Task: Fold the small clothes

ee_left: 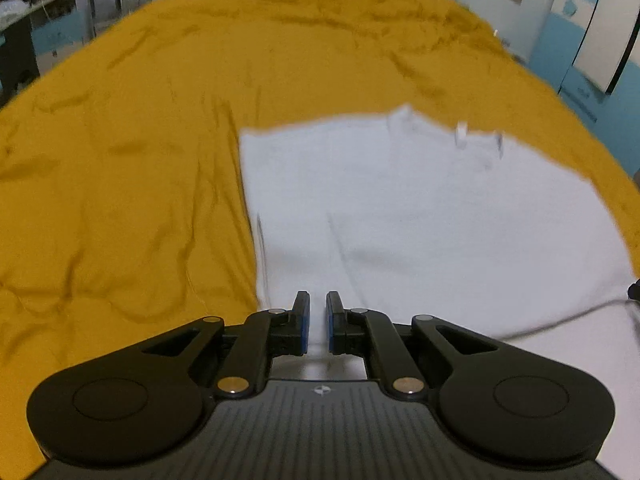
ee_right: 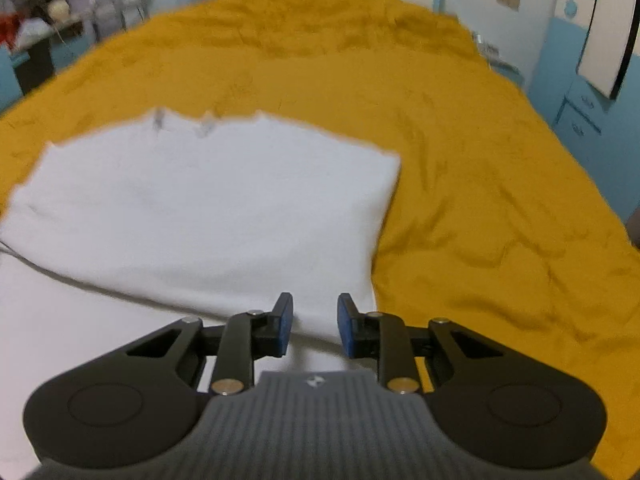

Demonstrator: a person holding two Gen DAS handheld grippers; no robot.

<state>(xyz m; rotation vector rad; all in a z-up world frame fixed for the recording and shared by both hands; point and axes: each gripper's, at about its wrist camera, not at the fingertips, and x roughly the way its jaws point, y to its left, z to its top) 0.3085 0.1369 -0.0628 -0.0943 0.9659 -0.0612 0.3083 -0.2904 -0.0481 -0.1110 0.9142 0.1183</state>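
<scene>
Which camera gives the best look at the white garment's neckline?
The left wrist view: the white garment shows its neckline with the pale tag, blurred but readable. The right wrist view shows the same garment with its neckline smaller and more smeared.

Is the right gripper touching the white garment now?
Cannot tell. In the right wrist view, the right gripper is open over the white garment, but neither contact nor a gap shows plainly.
</scene>
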